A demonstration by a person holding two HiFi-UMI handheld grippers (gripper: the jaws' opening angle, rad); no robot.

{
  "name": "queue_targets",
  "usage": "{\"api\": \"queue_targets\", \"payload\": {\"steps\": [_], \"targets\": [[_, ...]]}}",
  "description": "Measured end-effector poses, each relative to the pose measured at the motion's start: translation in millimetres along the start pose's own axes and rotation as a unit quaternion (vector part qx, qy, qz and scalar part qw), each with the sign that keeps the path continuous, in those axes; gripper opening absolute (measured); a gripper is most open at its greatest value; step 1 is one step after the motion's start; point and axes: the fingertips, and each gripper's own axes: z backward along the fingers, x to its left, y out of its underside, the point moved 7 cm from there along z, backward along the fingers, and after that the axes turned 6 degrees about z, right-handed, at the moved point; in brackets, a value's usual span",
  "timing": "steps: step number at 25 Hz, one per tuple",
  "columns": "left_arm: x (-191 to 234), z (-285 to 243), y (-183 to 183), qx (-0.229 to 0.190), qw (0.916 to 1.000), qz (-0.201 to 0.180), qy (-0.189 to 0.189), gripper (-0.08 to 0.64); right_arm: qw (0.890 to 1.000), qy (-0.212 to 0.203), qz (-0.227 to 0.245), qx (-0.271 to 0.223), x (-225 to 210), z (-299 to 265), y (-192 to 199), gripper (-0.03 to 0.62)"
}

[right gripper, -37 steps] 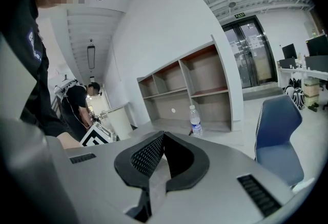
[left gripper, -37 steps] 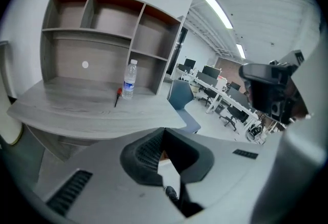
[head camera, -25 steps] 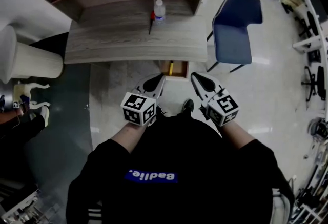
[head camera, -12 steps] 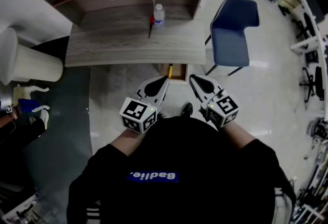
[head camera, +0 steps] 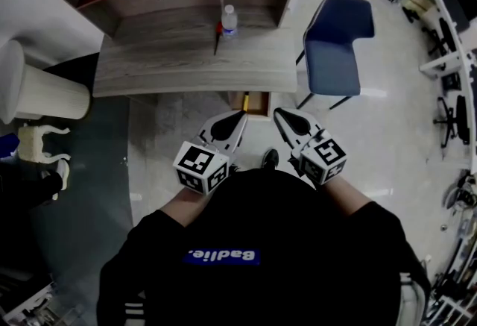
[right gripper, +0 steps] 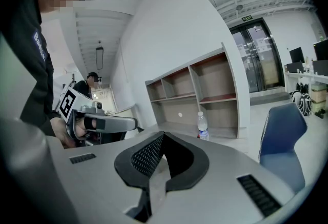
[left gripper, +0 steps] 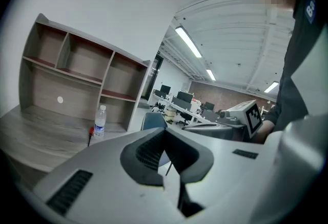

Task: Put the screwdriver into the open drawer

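Leaves the screwdriver [head camera: 217,39] on the surface [head camera: 149,67] beside a bottle [head camera: 230,17], shaft barely discernible. Holds the left gripper [head camera: 240,115] nearer, fingers together, empty. Shows only a sliver of the open drawer [head camera: 259,102] under the surface's edge. Holds the right gripper [head camera: 277,113] alike, fingers closed on nothing.

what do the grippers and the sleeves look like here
Both the left hand-held gripper and right hand-held gripper have pale grey-white tapering shells with black ribbed pads inside the jaws and dark slotted vents. Each carries a white cube with black square markers. The sleeves are black, part of a black top with a blue chest patch.
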Motion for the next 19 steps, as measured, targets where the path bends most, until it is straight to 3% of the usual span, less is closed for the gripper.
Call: {"api": "queue_targets", "payload": {"steps": [19], "targets": [[2.4,-5.9,-3.1,0.001,1.0,0.006,0.008,0.002,1.0,0.008,0.003,0.0,-6.9,-1.8,-3.0,0.029]]}}
